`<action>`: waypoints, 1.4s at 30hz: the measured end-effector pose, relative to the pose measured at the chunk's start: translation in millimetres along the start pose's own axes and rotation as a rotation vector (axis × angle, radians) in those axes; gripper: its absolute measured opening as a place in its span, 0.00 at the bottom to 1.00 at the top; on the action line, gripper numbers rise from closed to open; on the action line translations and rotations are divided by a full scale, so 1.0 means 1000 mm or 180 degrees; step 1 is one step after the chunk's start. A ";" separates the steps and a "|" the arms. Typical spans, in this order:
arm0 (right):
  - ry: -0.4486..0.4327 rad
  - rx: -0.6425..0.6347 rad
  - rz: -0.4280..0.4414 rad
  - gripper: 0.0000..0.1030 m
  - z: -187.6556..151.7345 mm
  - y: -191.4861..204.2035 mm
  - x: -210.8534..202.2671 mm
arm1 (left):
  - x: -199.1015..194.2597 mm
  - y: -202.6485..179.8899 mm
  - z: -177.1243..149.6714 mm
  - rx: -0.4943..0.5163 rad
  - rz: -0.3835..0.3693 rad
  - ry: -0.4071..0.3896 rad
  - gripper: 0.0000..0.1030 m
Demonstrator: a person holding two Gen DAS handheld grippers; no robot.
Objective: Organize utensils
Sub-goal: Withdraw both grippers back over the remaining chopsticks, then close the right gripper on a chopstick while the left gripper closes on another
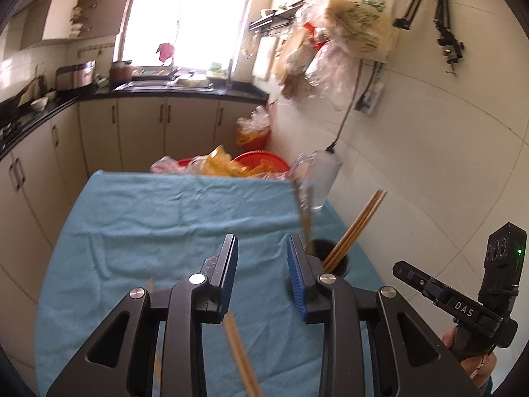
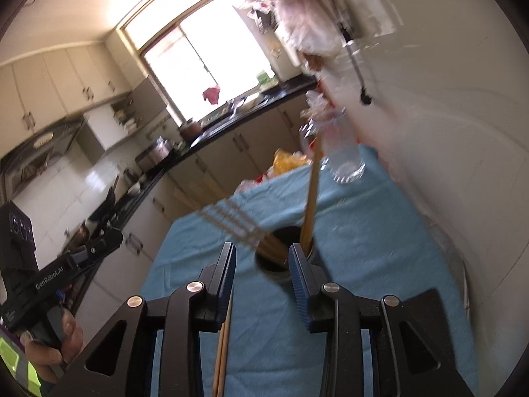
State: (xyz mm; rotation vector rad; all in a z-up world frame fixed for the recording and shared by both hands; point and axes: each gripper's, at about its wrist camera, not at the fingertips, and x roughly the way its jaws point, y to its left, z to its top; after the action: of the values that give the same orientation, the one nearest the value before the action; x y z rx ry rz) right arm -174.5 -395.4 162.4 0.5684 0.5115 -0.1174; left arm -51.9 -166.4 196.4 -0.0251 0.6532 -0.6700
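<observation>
A dark utensil cup (image 1: pixel 334 258) (image 2: pixel 281 254) stands on the blue cloth (image 1: pixel 165 231) near the right wall. Several wooden chopsticks (image 1: pixel 353 228) (image 2: pixel 238 223) lean out of it, with a wooden-handled utensil (image 1: pixel 305 218) (image 2: pixel 312 195) upright in it. My left gripper (image 1: pixel 263 278) is open just left of the cup; loose chopsticks (image 1: pixel 239 354) lie on the cloth below it. My right gripper (image 2: pixel 261 278) is open right in front of the cup, with loose chopsticks (image 2: pixel 223 354) under it. The right gripper's body also shows in the left wrist view (image 1: pixel 463 304).
A clear glass jug (image 1: pixel 322 178) (image 2: pixel 344 155) stands at the cloth's far right corner by the tiled wall. Red basins and plastic bags (image 1: pixel 231 162) sit beyond the table's far edge. Cabinets and a black counter (image 1: pixel 172 94) run along the left and back.
</observation>
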 end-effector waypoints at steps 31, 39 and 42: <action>0.1401 -0.0563 -0.0069 0.18 -0.105 0.074 0.157 | 0.034 0.154 -0.133 -0.0960 0.0466 0.0878 0.28; 0.1624 -0.0569 -0.0343 0.18 -0.101 0.075 0.212 | 0.036 0.158 -0.133 -0.0937 0.0408 0.0911 0.28; 0.1658 -0.0596 -0.0459 0.18 -0.099 0.075 0.224 | 0.038 0.161 -0.133 -0.0942 0.0389 0.0920 0.28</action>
State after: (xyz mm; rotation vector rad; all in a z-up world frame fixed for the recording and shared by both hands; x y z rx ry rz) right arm -3.6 -271.9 16.5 0.3741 1.0595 -0.0560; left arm -13.7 -36.8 32.1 -0.1637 1.0206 -0.4576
